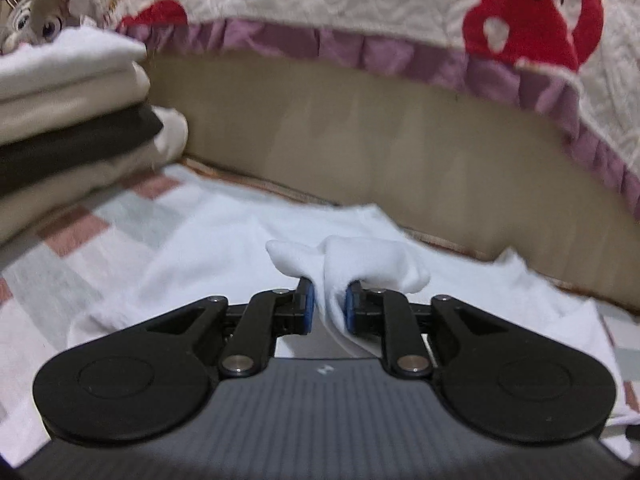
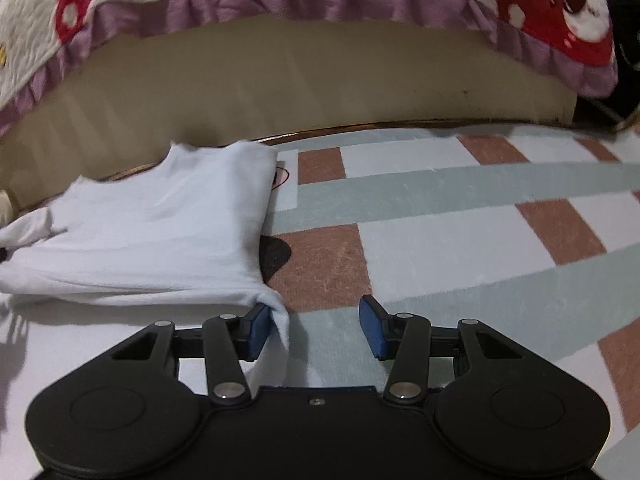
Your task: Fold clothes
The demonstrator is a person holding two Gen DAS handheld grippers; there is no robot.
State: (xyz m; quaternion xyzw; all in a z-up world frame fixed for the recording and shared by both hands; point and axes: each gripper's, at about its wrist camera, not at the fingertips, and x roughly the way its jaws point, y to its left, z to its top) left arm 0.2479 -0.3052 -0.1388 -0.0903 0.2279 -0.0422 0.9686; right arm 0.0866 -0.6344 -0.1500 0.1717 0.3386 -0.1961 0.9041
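Note:
A white garment (image 1: 224, 240) lies on the checked rug in front of the bed base. My left gripper (image 1: 330, 306) is shut on a bunched fold of it, and the cloth bulges out past the blue pads. In the right wrist view the same white garment (image 2: 160, 232) lies folded at the left. My right gripper (image 2: 316, 326) is open; its left pad (image 2: 258, 330) touches the garment's near corner, and nothing is between the pads.
A stack of folded clothes (image 1: 68, 128), white, beige and black, stands at the left. A plush toy (image 1: 36, 20) sits behind it. The beige bed base (image 1: 380, 148) with a quilted cover (image 1: 400, 8) runs across the back. The checked rug (image 2: 460, 220) stretches to the right.

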